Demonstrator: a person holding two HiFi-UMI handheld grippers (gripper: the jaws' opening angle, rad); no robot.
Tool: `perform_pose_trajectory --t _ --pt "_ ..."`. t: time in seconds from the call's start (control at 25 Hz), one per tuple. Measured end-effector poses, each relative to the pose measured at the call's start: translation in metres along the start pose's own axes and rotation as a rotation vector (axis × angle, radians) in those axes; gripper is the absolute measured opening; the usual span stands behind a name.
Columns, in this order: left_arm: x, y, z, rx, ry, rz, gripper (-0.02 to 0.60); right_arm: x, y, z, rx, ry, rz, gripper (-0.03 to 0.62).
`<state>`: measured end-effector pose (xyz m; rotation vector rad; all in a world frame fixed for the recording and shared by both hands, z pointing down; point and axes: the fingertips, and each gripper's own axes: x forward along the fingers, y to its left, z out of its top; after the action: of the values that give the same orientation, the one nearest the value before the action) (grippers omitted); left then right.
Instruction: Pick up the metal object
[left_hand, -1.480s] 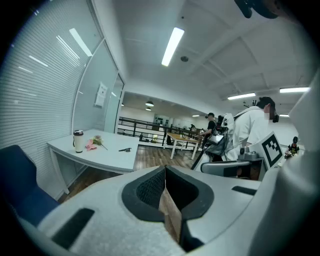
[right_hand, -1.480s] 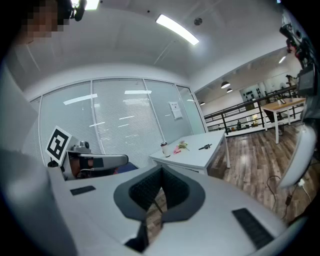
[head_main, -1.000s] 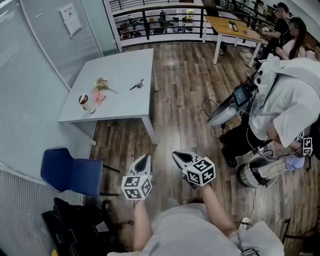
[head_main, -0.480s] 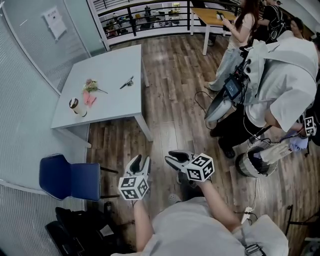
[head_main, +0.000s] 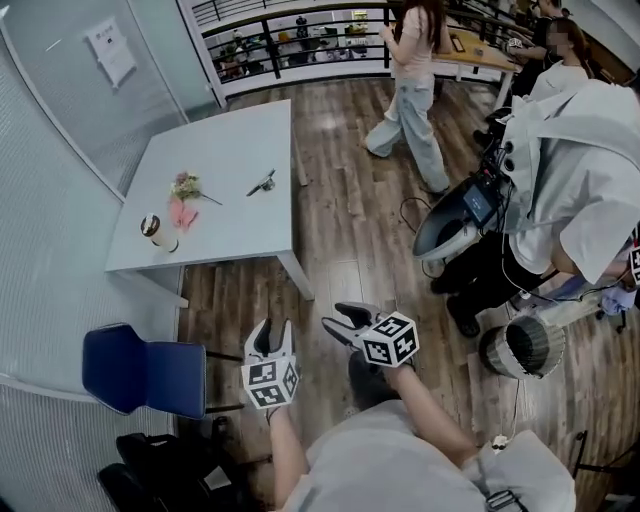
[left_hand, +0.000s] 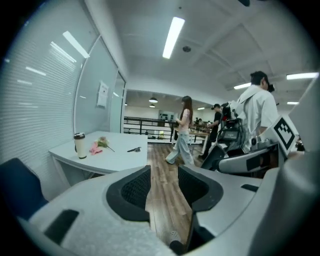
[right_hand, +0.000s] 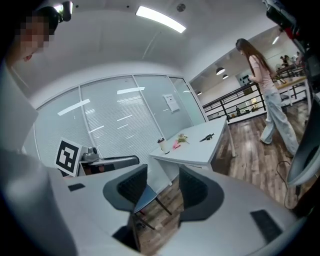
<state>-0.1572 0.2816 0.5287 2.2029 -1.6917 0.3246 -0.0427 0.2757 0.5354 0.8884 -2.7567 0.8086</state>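
Observation:
The metal object (head_main: 262, 183) is a small dark tool that lies on the far part of the light grey table (head_main: 230, 150), well ahead of both grippers. It also shows in the left gripper view as the metal object (left_hand: 133, 149) and in the right gripper view as the metal object (right_hand: 206, 137). My left gripper (head_main: 270, 331) and right gripper (head_main: 340, 318) hover over the wood floor, short of the table's near corner. Both pairs of jaws have just been opening and stand apart with nothing between them: left gripper (left_hand: 164, 172), right gripper (right_hand: 163, 182).
On the table lie a flower (head_main: 184, 186), a pink item (head_main: 183, 213) and a lidded cup (head_main: 155, 230). A blue chair (head_main: 140, 362) stands at the left. One person (head_main: 410, 90) walks beyond the table; another in white (head_main: 575, 180) stands at the right with equipment (head_main: 455, 225).
Both grippers went from shut to open and moved forward toward the table. A person walked from the right to the middle of the background.

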Motion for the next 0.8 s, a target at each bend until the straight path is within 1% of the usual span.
perform_pose_trajectory --t 0.04,0.08,0.2,0.32,0.48,0.6,0.8 --pt "0.009 0.008 0.001 0.011 0.015 0.012 0.156 0.009 -0.007 0.005 0.005 0.004 -0.006 0.181" --pt "0.018 0.016 0.002 0.009 0.032 0.008 0.156 0.019 -0.015 0.009 0.019 0.004 -0.014 0.181" --pt "0.046 0.026 0.011 -0.003 0.066 -0.025 0.156 0.039 -0.041 0.024 0.074 -0.013 -0.033 0.196" --pt "0.074 0.033 0.031 -0.007 0.058 -0.034 0.156 0.053 -0.063 0.041 0.078 -0.02 -0.034 0.204" --pt "0.105 0.024 0.059 -0.023 0.03 -0.041 0.156 0.053 -0.09 0.059 0.057 0.004 -0.019 0.204" --pt "0.128 0.018 0.068 -0.001 0.035 -0.039 0.156 0.054 -0.115 0.066 0.061 0.015 -0.024 0.204" --pt "0.172 0.008 0.087 0.023 0.053 -0.041 0.156 0.062 -0.158 0.089 0.073 0.015 -0.014 0.204"
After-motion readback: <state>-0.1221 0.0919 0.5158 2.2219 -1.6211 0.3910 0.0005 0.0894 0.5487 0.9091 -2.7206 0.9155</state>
